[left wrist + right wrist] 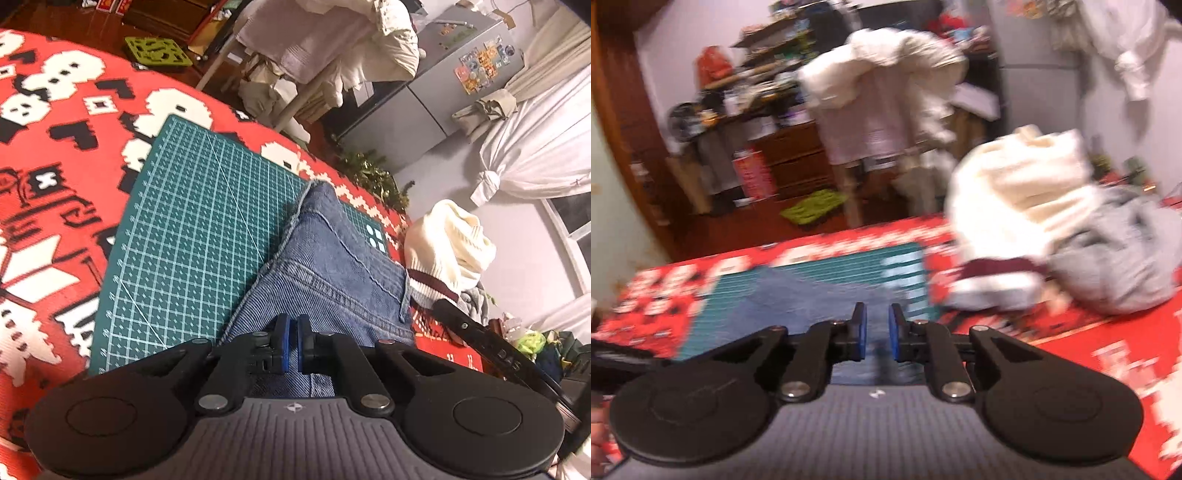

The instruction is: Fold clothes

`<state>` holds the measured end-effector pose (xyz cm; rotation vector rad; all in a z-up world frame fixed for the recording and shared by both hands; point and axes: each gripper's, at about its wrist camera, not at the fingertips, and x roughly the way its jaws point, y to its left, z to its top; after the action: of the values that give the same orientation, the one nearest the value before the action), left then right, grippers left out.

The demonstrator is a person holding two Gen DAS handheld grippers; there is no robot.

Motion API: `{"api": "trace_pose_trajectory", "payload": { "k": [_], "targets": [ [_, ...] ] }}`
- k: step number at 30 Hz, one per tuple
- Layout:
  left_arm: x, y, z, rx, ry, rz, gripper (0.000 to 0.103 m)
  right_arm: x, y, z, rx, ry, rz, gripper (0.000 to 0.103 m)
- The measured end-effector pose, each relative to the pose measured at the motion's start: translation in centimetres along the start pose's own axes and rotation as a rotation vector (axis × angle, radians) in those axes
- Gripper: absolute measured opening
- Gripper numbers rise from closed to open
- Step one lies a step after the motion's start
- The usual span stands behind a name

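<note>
- The left gripper (294,341) was seen with its jaws nearly closed, a thin gap remaining; whether denim was pinched could not be told.
- The right gripper (877,334) was held with jaws partly open, nothing between them.
- The jeans (332,266) were laid on the green cutting mat (192,221) over the red-clothed desk (55,147).
- A cream sweater (450,247) was piled just beside the jeans.
</note>
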<state>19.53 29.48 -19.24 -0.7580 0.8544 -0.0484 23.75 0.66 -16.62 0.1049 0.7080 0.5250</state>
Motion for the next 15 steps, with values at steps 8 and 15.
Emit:
{"api": "trace_pose_trajectory", "payload": {
  "k": [8, 15],
  "targets": [
    [0.4, 0.0, -0.2, 0.003, 0.027, -0.004, 0.004, 3.3, 4.8, -3.1, -0.076, 0.139, 0.094, 0.008],
    [0.6, 0.2, -0.2, 0.003, 0.043, 0.010, 0.003, 3.3, 2.4, -3.0, -0.043, 0.143, -0.004, 0.000]
  ]
}}
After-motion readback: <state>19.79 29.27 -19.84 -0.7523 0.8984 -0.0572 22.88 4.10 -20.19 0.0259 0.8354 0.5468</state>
